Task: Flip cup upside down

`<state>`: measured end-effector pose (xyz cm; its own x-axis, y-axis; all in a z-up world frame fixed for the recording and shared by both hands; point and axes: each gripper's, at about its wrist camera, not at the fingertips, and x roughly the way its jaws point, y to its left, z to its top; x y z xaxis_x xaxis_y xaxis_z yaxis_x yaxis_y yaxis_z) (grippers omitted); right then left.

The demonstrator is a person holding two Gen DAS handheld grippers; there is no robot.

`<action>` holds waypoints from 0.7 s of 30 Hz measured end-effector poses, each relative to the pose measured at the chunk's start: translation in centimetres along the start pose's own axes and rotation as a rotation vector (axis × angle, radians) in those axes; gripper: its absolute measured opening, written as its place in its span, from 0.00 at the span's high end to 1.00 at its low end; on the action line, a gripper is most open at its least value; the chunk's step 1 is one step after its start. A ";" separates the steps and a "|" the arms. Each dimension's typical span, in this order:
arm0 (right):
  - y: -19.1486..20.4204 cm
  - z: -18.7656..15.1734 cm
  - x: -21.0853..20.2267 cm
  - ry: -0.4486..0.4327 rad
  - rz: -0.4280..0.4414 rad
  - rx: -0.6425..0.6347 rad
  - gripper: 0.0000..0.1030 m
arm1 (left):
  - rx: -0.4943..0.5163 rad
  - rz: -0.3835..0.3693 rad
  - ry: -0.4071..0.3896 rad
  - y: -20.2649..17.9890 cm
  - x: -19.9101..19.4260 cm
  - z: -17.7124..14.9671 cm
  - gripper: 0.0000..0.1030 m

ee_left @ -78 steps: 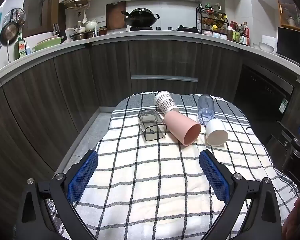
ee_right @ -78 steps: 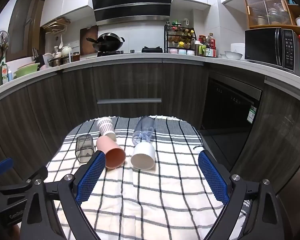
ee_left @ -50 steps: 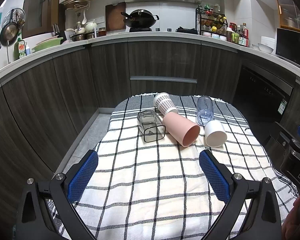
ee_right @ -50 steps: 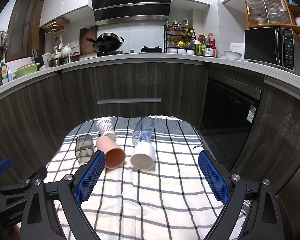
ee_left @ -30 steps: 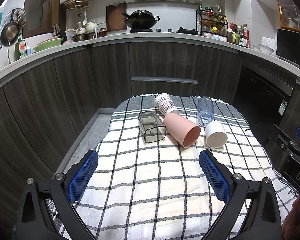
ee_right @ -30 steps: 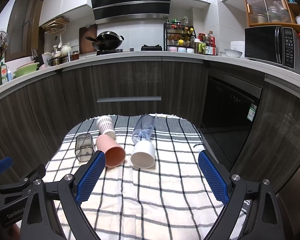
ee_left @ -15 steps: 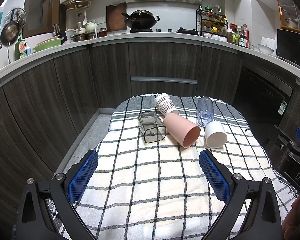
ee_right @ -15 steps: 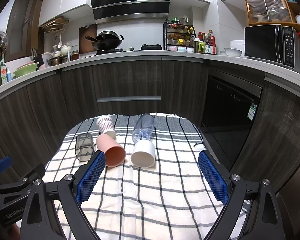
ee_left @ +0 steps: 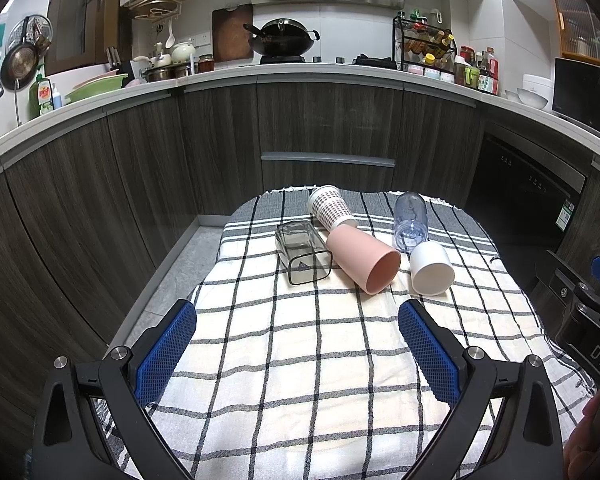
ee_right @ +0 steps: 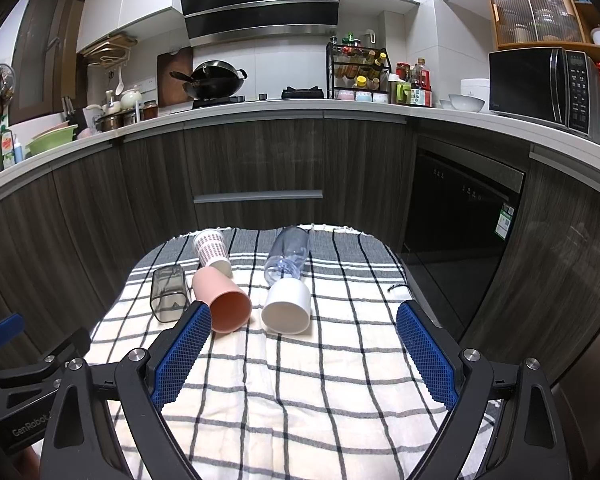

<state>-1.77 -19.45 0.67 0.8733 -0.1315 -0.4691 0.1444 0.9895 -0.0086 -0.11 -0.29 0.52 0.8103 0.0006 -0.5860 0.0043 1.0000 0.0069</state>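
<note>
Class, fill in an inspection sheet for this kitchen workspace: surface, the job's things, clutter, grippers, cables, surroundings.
Surface: checked cloth covering the table.
Job's things: five cups lying on their sides: pink cup, white cup, dotted cup, clear blue cup, square smoky glass.
Clutter: nothing seen.
Grippers: left gripper and right gripper both open, empty, short of the cups.
Cables: nothing seen.
Surroundings: dark cabinets, wok, microwave.

Gripper Hardware Inspection

We note that the left gripper (ee_left: 296, 344) and right gripper (ee_right: 302, 348) share black angular frames, blue cross-hatched fingers (ee_left: 162, 354), silver screws and white lettering. Bare skin shows at one frame corner.
</note>
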 end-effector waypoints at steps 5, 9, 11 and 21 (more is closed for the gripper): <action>0.0 0.1 0.0 0.001 0.001 0.001 0.09 | -0.004 0.000 0.002 0.2 -0.1 0.0 0.00; 0.0 0.1 0.0 0.002 0.001 -0.002 0.09 | -0.005 0.000 0.003 0.3 -0.1 0.1 0.00; -0.1 0.1 0.1 0.005 0.002 -0.002 0.09 | -0.007 0.001 0.004 0.3 -0.1 0.0 0.00; 1.6 -0.3 1.8 0.055 0.020 -0.028 0.09 | -0.047 0.027 0.027 1.7 1.4 0.3 0.00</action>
<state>-0.11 -18.13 -0.42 0.8490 -0.1087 -0.5170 0.1130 0.9933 -0.0232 1.19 1.37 -0.09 0.7938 0.0270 -0.6076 -0.0451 0.9989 -0.0146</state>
